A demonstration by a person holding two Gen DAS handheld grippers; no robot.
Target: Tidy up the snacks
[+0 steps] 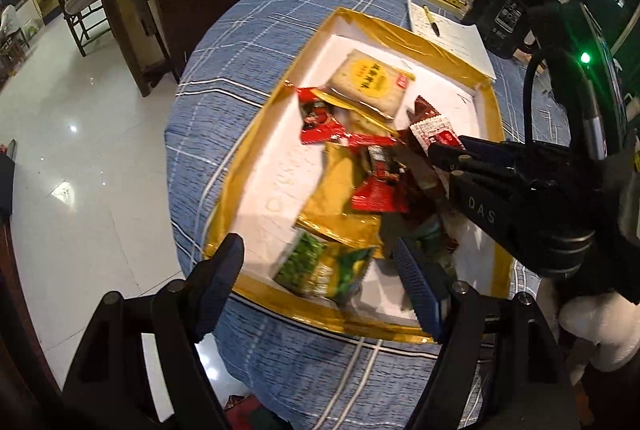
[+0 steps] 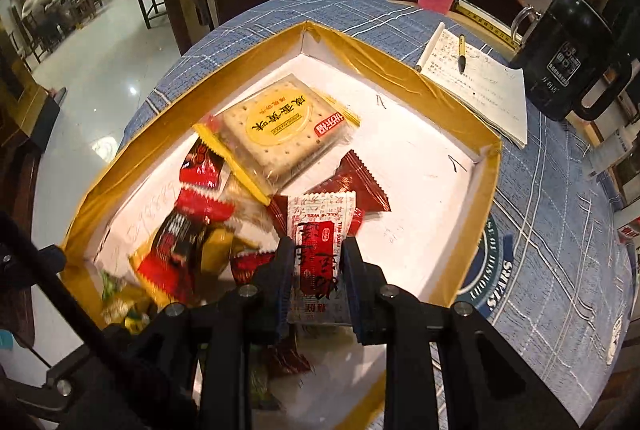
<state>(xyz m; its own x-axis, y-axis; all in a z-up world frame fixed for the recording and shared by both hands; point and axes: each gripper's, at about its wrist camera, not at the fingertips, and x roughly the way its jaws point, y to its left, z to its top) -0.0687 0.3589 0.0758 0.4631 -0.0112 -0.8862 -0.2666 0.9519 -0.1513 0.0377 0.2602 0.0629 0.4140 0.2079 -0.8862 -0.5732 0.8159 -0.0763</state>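
- Left wrist view: I'm holding my left tongs wide open w/ nothing between them, hovering over the near end of the gold-rimmed tray above the green snack bag, prob. ready for the next pick. Right tongs are reaching in from the side.
- Right wrist view: I'm pinching the white-and-red sachet between the right tongs, clamped mid-pack so it doesn't slip. Cracker pack is lying atop the pile, tray sitting on the bench.

Glossy white floor, wooden chair
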